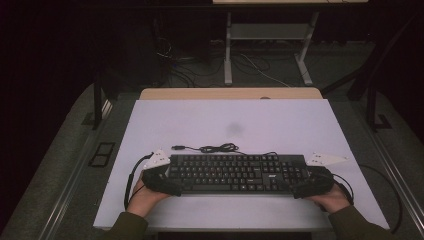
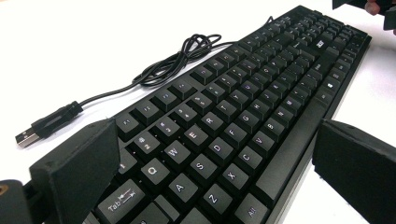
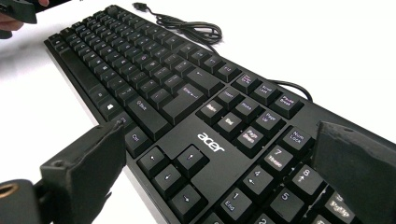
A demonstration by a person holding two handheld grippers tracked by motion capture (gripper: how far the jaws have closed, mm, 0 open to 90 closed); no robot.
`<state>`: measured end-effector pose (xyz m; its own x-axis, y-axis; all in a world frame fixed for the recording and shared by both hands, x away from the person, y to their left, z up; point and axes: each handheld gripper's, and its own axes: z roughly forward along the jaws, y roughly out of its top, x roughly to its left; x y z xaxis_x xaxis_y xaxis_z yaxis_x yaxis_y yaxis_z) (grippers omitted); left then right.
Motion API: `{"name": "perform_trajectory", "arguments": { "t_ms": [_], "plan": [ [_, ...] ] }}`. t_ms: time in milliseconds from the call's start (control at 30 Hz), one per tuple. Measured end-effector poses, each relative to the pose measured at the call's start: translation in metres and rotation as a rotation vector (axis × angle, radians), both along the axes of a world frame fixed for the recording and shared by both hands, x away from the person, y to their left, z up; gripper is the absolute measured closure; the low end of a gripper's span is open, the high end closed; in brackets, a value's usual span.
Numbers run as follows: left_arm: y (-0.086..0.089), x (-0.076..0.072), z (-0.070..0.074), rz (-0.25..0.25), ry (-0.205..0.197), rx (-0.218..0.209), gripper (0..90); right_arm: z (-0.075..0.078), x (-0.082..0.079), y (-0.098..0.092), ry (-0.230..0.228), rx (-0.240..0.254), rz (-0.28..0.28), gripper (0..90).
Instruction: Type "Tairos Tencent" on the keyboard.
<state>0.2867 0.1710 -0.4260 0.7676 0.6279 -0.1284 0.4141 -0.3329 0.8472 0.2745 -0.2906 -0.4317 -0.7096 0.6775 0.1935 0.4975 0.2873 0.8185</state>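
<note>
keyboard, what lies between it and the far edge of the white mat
Its own black cable, coiled loosely with the usb plug lying free, just behind the keyboard. Beyond that the white mat is bare, in the high view.

Flat black plastic keyboard (image 1: pixel 235 173), keycaps black with white legends, silver-white logo on bare black panel above arrow keys. Thin black USB cable (image 1: pixel 216 148), loosely coiled, black plug shell with silver metal tip. Black two-jaw left gripper (image 1: pixel 161 182), matte black blocky jaws, pale grey three-cornered plate on top. Black two-jaw right gripper (image 1: pixel 311 187), same matte black, same pale grey plate. Plain white table sheet (image 1: pixel 230 120), no pattern, faint grey smudge near middle. Olive-green sleeve (image 1: pixel 126 227) at each wrist.
</note>
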Motion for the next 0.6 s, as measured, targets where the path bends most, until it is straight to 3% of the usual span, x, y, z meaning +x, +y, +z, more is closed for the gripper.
{"name": "perform_trajectory", "arguments": {
  "t_ms": [600],
  "plan": [
    [-0.0005, 0.0014, 0.0006, 0.002, -0.002, -0.002, 1.3, -0.0009, 0.002, 0.0003, -0.001, 0.006, 0.01, 3.1]
  ]
}}
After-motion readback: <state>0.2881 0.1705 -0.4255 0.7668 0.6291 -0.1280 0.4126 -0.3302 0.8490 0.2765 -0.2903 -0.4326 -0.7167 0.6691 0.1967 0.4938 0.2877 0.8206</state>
